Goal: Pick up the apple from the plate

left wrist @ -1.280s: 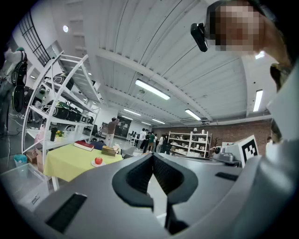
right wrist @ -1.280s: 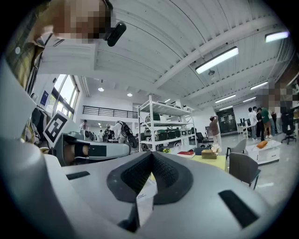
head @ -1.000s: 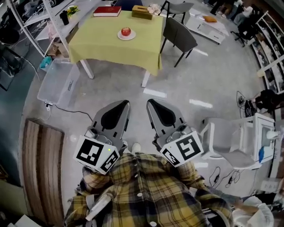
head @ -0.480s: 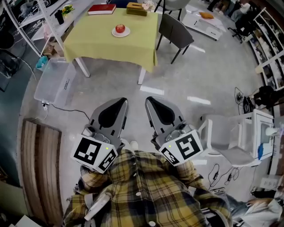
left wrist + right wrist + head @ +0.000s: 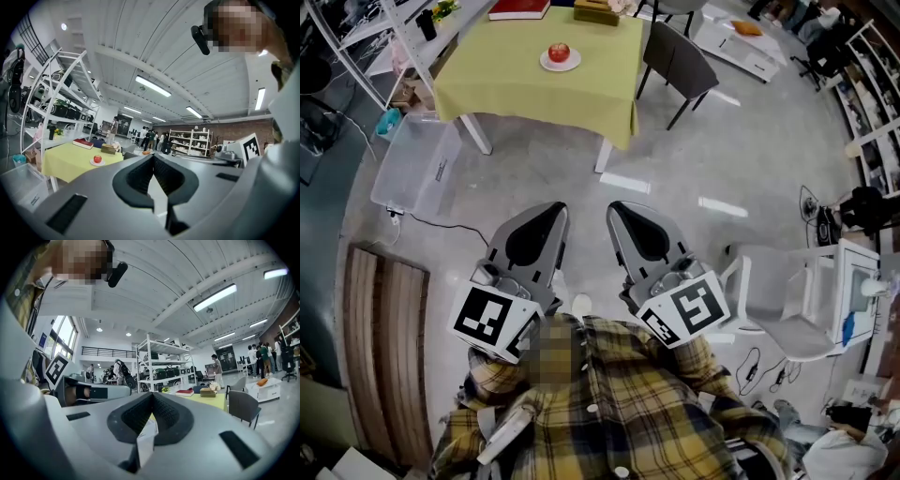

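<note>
- Head view: the apple (image 5: 559,52) is sitting on a white plate (image 5: 573,65) on the yellow surface (image 5: 516,89), far ahead across the floor.
- The left gripper (image 5: 557,207) and the right gripper (image 5: 616,207) are pointing that way side by side, well apart from the apple.
- The left gripper's jaws are pressing together, with nothing between them.
- The right gripper's jaws are pressing together too, holding nothing.
- A red book (image 5: 520,9) and a brown box (image 5: 596,12) are lying at the far edge of the surface.
- A dark chair (image 5: 679,64) is standing just right of the surface.
- A clear bin (image 5: 411,171) is lying on the floor at its left.
</note>
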A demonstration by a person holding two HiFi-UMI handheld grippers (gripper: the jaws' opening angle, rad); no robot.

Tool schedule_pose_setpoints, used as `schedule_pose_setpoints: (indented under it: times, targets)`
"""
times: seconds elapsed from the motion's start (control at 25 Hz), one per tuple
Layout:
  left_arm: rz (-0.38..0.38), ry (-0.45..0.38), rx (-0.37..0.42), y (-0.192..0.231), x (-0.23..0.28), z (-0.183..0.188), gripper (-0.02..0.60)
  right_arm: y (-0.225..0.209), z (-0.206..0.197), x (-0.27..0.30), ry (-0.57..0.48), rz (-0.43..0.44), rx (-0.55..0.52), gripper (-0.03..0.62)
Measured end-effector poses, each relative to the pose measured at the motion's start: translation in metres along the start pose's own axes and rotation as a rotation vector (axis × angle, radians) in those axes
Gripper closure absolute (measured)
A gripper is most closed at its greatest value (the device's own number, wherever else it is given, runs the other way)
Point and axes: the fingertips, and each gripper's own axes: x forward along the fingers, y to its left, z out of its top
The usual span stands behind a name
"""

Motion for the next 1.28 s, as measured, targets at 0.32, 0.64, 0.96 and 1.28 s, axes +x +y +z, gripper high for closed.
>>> schedule_pose_setpoints:
  times: [0.32, 0.64, 0.96, 1.28]
  targets:
    - [-0.022, -0.003, 0.016, 0.064, 0.040, 0.023, 0.574, -0.023, 0.008, 0.073, -0.009, 0.000, -0.009, 0.597]
    - [-0.071, 0.004, 0.029, 0.150, 0.085, 0.050, 0.574, -0.049, 0.018, 0.172, -0.017, -0.039, -0.017, 0.597]
    - [-0.117, 0.051, -0.002, 0.204, 0.114, 0.051, 0.574, -0.064, 0.009, 0.227, 0.012, -0.090, 0.011, 0.597]
    - [-0.144, 0.091, -0.037, 0.224, 0.159, 0.041, 0.574, -0.105, -0.005, 0.251, 0.058, -0.123, 0.043, 0.597]
